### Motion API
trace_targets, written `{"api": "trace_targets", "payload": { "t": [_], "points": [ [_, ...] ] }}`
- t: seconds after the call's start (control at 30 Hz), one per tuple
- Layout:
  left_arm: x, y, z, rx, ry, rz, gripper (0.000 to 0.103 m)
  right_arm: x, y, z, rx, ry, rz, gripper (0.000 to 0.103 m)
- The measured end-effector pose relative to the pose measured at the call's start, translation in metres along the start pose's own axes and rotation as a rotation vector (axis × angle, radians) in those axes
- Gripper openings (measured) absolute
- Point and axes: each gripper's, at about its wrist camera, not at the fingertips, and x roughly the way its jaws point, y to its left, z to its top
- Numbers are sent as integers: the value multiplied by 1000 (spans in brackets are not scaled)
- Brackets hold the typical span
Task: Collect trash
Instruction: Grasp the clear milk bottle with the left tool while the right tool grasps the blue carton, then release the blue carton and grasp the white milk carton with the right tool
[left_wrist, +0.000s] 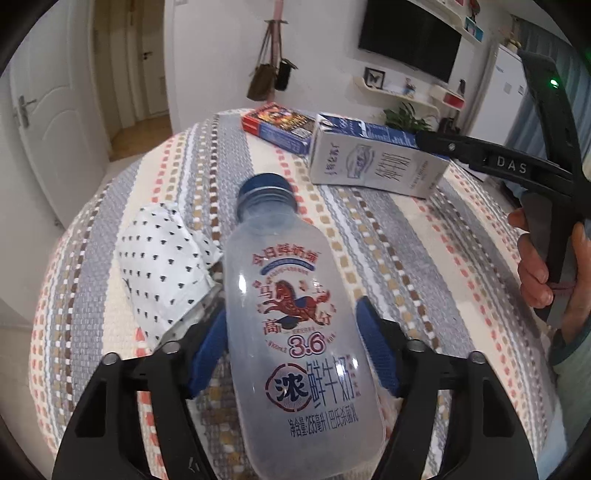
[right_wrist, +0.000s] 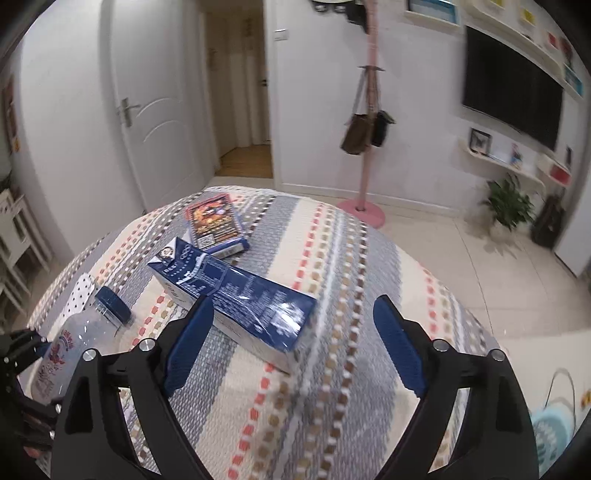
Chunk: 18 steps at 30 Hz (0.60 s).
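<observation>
A clear plastic milk bottle (left_wrist: 295, 314) with a blue cap and a red horse print lies on the striped cloth between the fingers of my left gripper (left_wrist: 291, 354). The jaws stand wide, and whether the left pad touches the bottle I cannot tell. The bottle also shows in the right wrist view (right_wrist: 74, 343). A blue and white milk carton (right_wrist: 236, 302) lies on its side in front of my right gripper (right_wrist: 295, 350), which is open and empty; the carton also shows in the left wrist view (left_wrist: 373, 162). A crumpled dotted paper wrapper (left_wrist: 162, 266) lies left of the bottle.
A flat red and blue box (right_wrist: 216, 225) lies at the far side of the round table (right_wrist: 332, 406). A pink coat stand (right_wrist: 364, 206) with bags, a plant (right_wrist: 511, 206), a wall TV and a doorway are beyond. A light blue basket (right_wrist: 554, 424) sits at lower right.
</observation>
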Motion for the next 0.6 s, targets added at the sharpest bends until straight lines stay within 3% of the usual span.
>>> {"api": "trace_targets", "payload": {
  "t": [0.17,0.3,0.37,0.4,0.43,0.53,0.6],
  "points": [
    [-4,6,0,-34,-19,-14,56,19,7,5,-44,38,88,85],
    [-5,5,0,-27,-28,-3,56,21,21,2,-101,55,104,84],
    [-7,5,-1,-31,-34,-4,56,19,28,-1,-123,64,79,73],
    [-9,6,-3,-36,-37,-7,56,18,30,-2,-130,72,77,58],
    [-11,7,-5,-45,-41,-10,56,17,33,-6,-132,85,86,52],
    [-14,12,-7,-71,-45,-26,55,8,39,-17,-95,114,136,41],
    [-15,13,-8,-78,-49,-37,55,-3,43,-26,-49,128,173,40]
  ]
}}
